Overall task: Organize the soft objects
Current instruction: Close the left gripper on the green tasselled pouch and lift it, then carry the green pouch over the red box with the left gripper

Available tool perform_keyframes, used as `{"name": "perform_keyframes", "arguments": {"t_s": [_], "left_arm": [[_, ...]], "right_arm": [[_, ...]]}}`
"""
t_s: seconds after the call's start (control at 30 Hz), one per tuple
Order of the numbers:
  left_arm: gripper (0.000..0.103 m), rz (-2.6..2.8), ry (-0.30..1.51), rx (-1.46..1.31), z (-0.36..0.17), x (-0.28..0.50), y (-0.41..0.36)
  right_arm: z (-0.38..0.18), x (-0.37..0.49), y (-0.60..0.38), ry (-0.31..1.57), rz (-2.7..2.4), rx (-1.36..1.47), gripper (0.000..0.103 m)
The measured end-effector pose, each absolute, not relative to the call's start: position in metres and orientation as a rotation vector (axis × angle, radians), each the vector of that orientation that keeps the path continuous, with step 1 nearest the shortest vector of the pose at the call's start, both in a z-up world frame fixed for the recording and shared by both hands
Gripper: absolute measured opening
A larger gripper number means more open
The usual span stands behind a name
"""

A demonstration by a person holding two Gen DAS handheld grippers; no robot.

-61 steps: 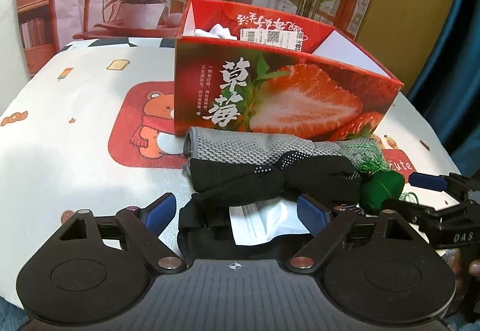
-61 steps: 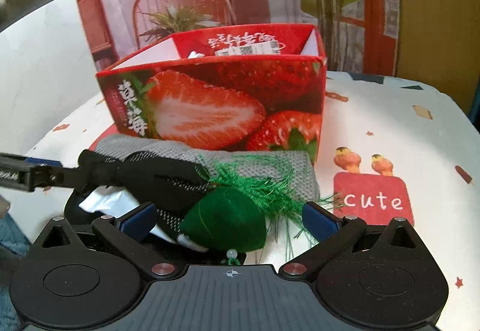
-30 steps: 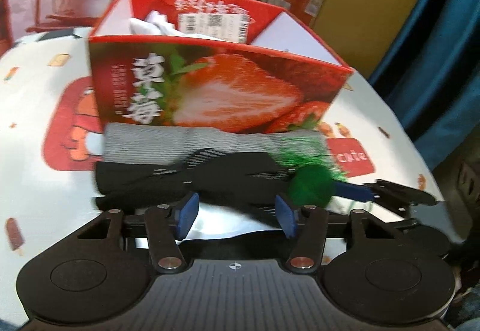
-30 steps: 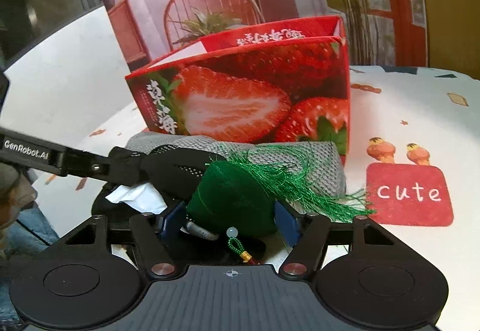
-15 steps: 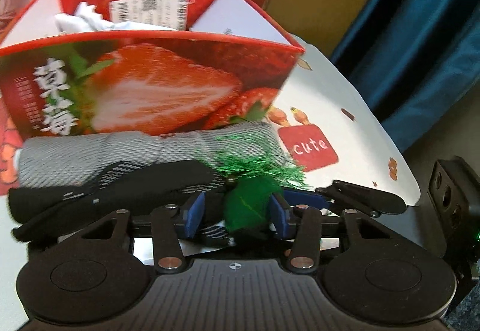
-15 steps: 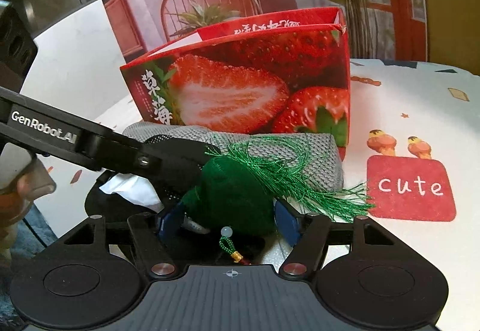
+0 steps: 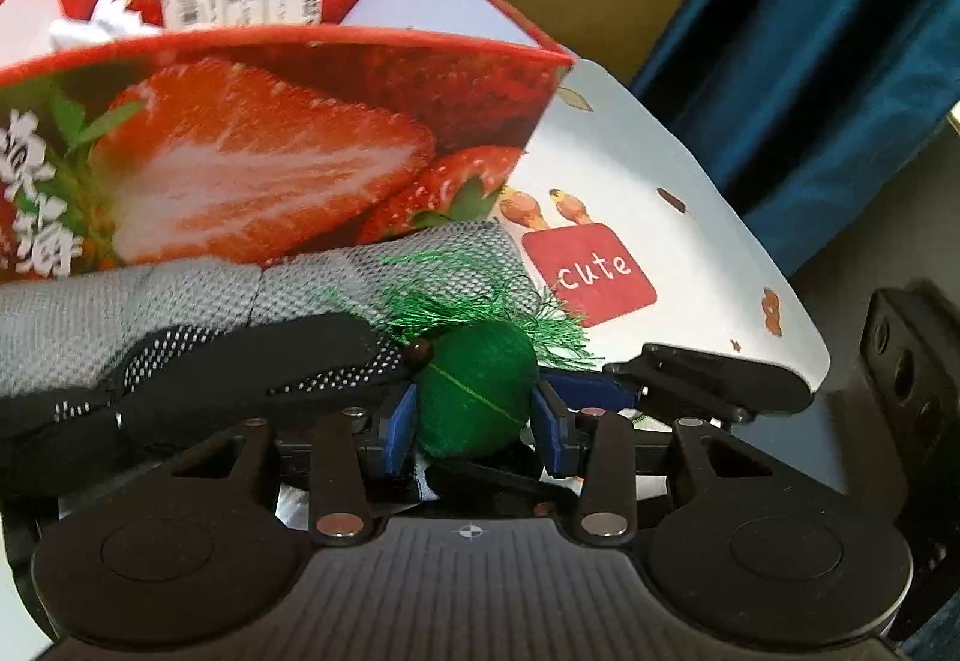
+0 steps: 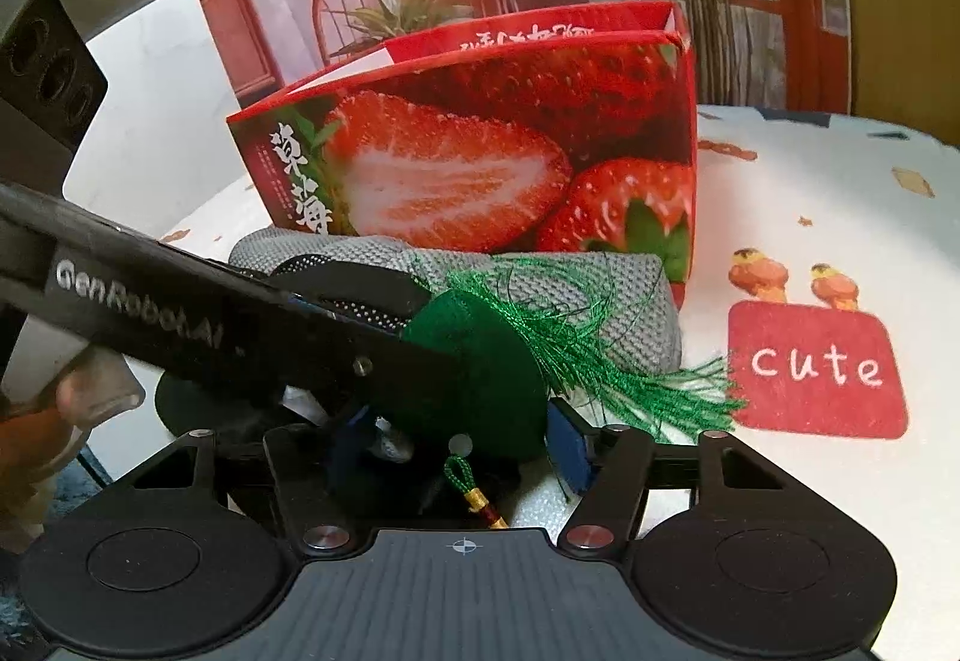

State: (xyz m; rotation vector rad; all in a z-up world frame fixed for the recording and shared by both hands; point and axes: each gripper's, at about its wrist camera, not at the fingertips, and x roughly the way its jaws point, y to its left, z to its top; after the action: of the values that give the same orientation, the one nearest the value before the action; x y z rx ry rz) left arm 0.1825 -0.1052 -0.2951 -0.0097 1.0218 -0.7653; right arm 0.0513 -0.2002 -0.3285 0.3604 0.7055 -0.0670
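Your left gripper (image 7: 474, 418) has its blue pads (image 7: 401, 421) either side of the green stuffed pouch (image 7: 477, 391); the jaws are closing, both pads at or nearly at the cloth, and firm contact cannot be confirmed. Your right gripper (image 8: 462, 442) also brackets the same pouch (image 8: 480, 373), jaws narrowing, with its right pad (image 8: 570, 448) just beside the cloth and its left pad in shadow. The pouch lies at the near edge of the table (image 7: 660, 169), in front of the strawberry box (image 7: 270, 151), touching a black dotted glove (image 7: 240, 373) to its left and overlapping a grey knit cloth (image 7: 150, 301) behind. Judgement: the pouch looks light and squashy, so it should deform under the pads rather than slip. Take it across the round body, not by the green tassel (image 8: 600, 355) or the beaded cord (image 8: 471, 487), both of which would slide or snag. Two grippers on one small item risk colliding, so let one release. Watch the tassel threads dragging the glove along.
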Motion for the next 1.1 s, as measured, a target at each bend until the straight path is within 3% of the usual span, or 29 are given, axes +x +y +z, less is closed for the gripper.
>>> {"name": "perform_keyframes", "arguments": {"t_s": [0.53, 0.83, 1.1], "left_arm": [[0.042, -0.833, 0.746, -0.181, -0.193, 0.205, -0.079], [0.042, -0.798, 0.595, -0.227, -0.142, 0.227, -0.054], [0.042, -0.727, 0.565, -0.235, -0.127, 0.259, -0.025]], "right_arm": [[-0.221, 0.069, -0.219, 0.510, -0.085, 0.217, 0.057], [-0.155, 0.120, -0.213, 0.425, -0.049, 0.068, 0.057], [-0.128, 0.189, -0.190, 0.405, -0.004, -0.022, 0.057]]}}
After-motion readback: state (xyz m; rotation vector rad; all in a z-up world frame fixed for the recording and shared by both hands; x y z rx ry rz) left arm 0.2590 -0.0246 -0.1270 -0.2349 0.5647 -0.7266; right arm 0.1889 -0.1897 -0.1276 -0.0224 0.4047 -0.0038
